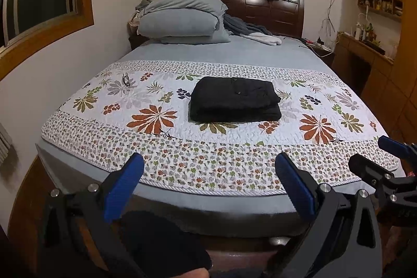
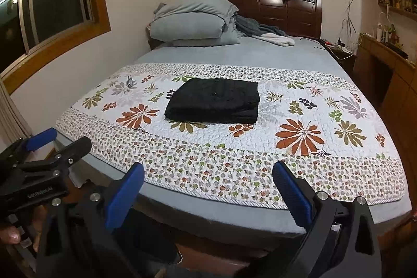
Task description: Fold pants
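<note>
**Folded pants rest on the quilt, both grippers held clear**

A small dark item on the quilt [image 1: 161, 166] near the wall is too small for me to identify. The pants [image 1: 234, 99] lie folded mid-quilt — well beyond my left gripper [image 1: 209, 185] and right gripper [image 2: 208, 190], both spread wide, holding nothing. "GenRobot.AI" marks the left gripper's body.

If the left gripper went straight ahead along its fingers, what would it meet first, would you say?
Probably the floral quilt at the foot of the bed, just short of the folded black pants. The open left gripper holds nothing; depth is uncertain through the fisheye.
</note>
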`<action>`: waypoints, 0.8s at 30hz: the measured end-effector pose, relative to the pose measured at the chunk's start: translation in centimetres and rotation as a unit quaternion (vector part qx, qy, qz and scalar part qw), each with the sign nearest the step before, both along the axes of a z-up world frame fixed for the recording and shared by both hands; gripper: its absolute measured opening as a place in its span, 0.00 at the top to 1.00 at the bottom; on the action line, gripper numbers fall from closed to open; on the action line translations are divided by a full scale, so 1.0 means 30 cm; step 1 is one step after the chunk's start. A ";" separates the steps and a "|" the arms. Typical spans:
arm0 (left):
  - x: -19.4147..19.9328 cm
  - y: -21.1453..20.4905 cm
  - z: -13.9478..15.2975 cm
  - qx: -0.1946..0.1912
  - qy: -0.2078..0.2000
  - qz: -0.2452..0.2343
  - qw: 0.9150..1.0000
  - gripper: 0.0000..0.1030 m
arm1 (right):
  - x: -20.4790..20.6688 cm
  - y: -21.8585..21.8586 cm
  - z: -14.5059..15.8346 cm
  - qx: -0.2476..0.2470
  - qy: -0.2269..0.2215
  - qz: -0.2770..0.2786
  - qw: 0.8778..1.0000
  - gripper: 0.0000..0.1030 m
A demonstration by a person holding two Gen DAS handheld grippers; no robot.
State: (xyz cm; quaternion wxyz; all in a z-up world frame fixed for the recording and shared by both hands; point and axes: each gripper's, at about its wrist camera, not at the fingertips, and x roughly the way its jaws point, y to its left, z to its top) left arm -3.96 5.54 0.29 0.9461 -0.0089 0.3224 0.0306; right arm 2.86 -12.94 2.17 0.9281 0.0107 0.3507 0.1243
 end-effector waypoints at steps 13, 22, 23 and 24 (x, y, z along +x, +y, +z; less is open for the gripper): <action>0.048 -0.016 -0.009 0.010 0.000 -0.004 1.000 0.03 | 0.047 0.003 -0.010 0.002 0.000 0.002 1.000 0.04; 0.047 -0.038 -0.010 0.010 0.001 -0.012 1.000 0.03 | 0.046 -0.024 -0.013 0.005 0.001 -0.003 1.000 0.04; 0.046 -0.039 -0.009 0.010 0.000 -0.012 1.000 0.03 | 0.046 -0.024 -0.014 0.005 0.001 -0.003 1.000 0.04; 0.046 -0.038 -0.008 0.008 -0.001 -0.011 1.000 0.03 | 0.045 -0.025 -0.015 0.004 0.001 -0.003 1.000 0.04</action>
